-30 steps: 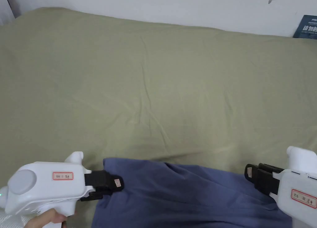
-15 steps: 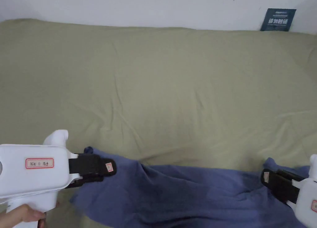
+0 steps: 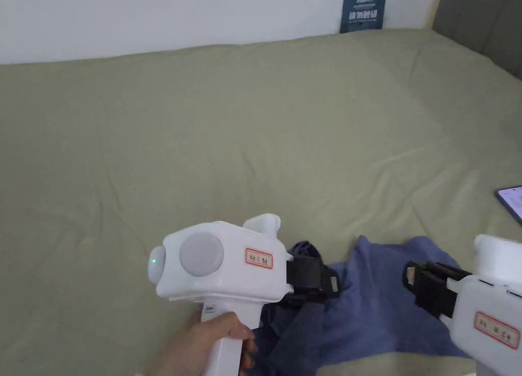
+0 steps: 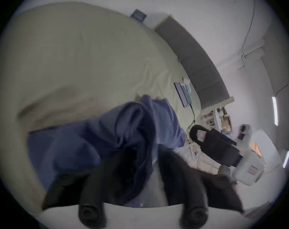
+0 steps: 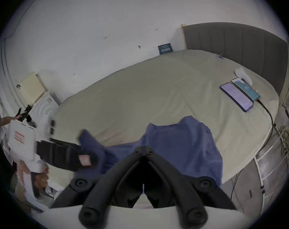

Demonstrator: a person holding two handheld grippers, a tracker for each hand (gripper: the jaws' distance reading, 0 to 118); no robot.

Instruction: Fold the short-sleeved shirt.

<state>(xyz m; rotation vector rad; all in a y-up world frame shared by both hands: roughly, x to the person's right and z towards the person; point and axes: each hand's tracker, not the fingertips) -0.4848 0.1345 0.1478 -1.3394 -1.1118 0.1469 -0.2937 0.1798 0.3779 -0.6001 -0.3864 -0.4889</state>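
Note:
The blue short-sleeved shirt (image 3: 377, 300) lies bunched at the near edge of the olive-green bed (image 3: 229, 137). My left gripper (image 3: 326, 285) sits at its left end, shut on a thick fold. In the left gripper view the cloth (image 4: 91, 141) bulges up between that gripper's (image 4: 140, 158) blurred jaws. My right gripper (image 3: 410, 280) is at the shirt's right side, a short way from the left one. In the right gripper view its (image 5: 143, 148) jaws meet at the tip on the shirt (image 5: 181, 141), and the left gripper (image 5: 86, 160) shows at the left.
Two phones (image 5: 236, 98) and a white sock (image 5: 243, 77) lie at the bed's right end, with a cable (image 5: 266, 113) trailing off the edge. One phone (image 3: 512, 198) shows at the right edge of the head view. A grey headboard (image 3: 479, 20) stands beyond.
The left gripper has swung right toward the right gripper, taking the shirt's left end along. The shirt, spread wide before, is now bunched between them. The head camera has turned right.

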